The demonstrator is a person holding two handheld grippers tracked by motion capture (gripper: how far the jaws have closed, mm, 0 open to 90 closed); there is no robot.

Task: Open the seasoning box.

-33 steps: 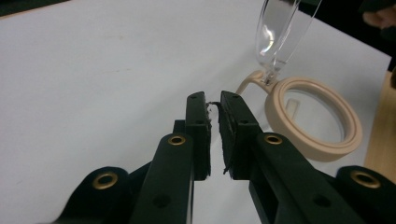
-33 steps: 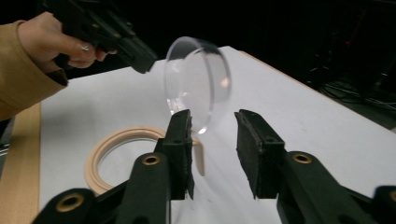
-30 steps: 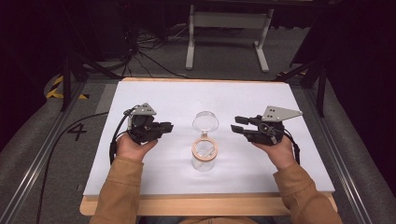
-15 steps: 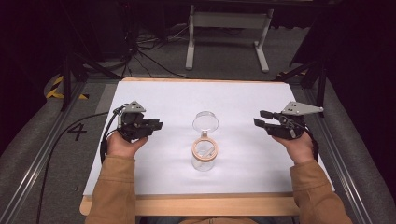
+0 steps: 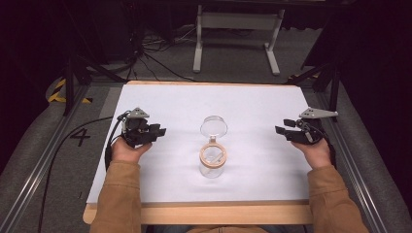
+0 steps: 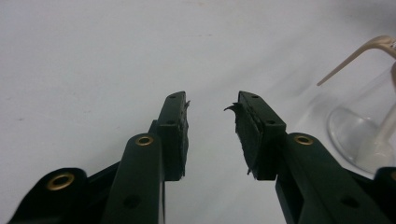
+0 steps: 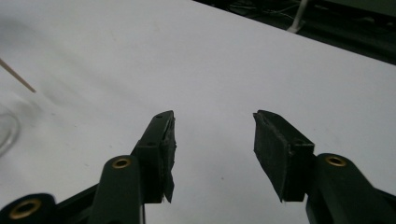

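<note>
A clear glass jar (image 5: pixel 212 161) with a tan ring at its mouth stands in the middle of the white table (image 5: pixel 252 104). A round clear lid (image 5: pixel 214 125) lies flat just behind it. My left gripper (image 5: pixel 159 130) is held to the jar's left, jaws open and empty, pointing toward the jar. In the left gripper view the open gripper (image 6: pixel 210 100) hovers over bare table, with the jar (image 6: pixel 369 121) at the right edge. My right gripper (image 5: pixel 281 131) is far to the jar's right, open with nothing in it. In the right gripper view the gripper (image 7: pixel 214 117) faces white table.
A wooden strip (image 5: pixel 204 213) runs along the table's near edge. Metal rails (image 5: pixel 46 160) flank both sides. A black cable (image 5: pixel 82 127) trails off left. Behind the table stand a grey frame (image 5: pixel 238 22) and dark stands amid floor cables.
Both hands have drawn apart from the jar: the left gripper a little to the left, the right gripper farther to the right. Jar and lid have not moved.
</note>
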